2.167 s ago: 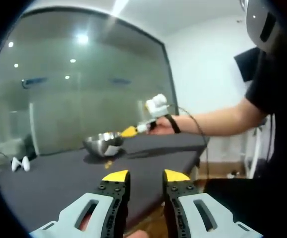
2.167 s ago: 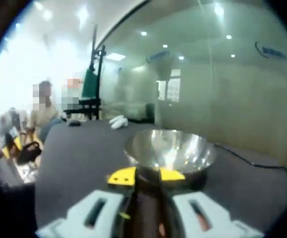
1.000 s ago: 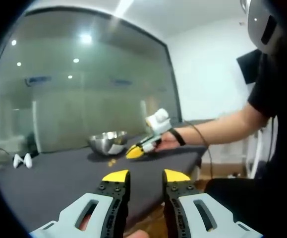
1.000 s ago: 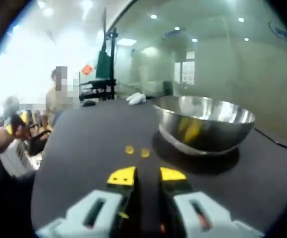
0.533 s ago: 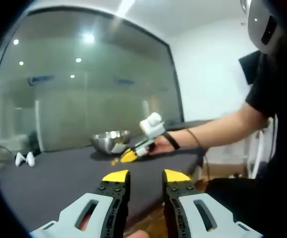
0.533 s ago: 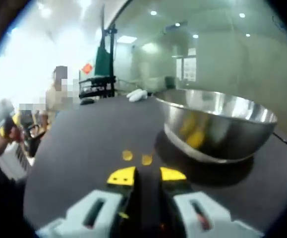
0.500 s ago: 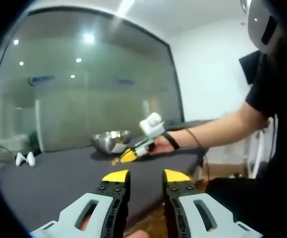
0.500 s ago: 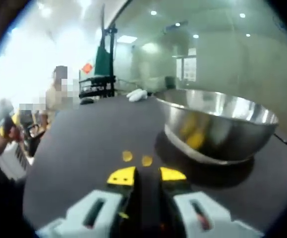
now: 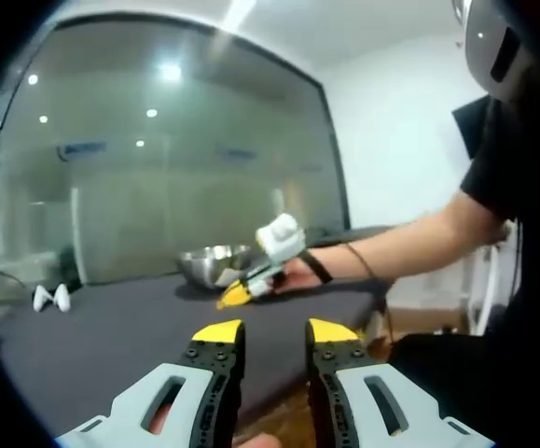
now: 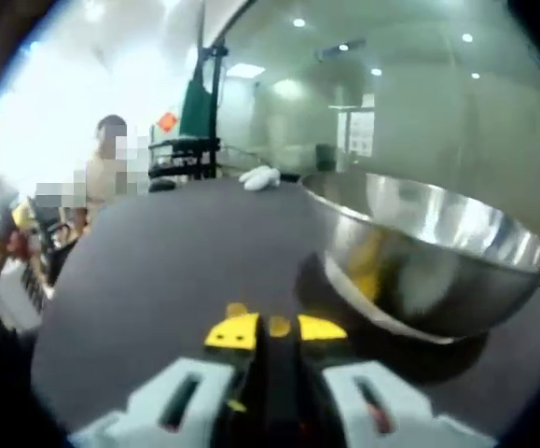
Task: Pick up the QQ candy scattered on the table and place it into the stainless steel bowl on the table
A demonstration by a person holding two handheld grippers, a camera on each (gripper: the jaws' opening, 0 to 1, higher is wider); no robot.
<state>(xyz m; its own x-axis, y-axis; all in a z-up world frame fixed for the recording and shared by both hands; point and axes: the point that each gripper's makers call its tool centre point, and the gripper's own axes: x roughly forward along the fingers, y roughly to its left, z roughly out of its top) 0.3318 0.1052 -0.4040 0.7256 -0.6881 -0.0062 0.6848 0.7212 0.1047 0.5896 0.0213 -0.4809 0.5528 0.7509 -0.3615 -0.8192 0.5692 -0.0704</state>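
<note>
The stainless steel bowl (image 10: 437,266) stands on the dark table (image 10: 148,271), right of my right gripper (image 10: 277,330). That gripper is low over the table and open by a narrow gap. One yellow QQ candy (image 10: 279,326) lies in the gap at its fingertips, and a second candy (image 10: 237,309) peeks out behind the left tip. In the left gripper view my left gripper (image 9: 275,332) hangs open and empty off the table's near edge. Farther off there, the right gripper (image 9: 237,294) points down at the table in front of the bowl (image 9: 215,264).
A white object (image 10: 260,177) lies at the table's far end, seen as a white pair (image 9: 50,299) in the left gripper view. A glass wall backs the table. People and a green stand (image 10: 195,131) are beyond it. The person's arm (image 9: 409,243) reaches over the table edge.
My right gripper has come away from above the bowl, dropped toward the table and closed in on the two candies. The left gripper has stayed open and still.
</note>
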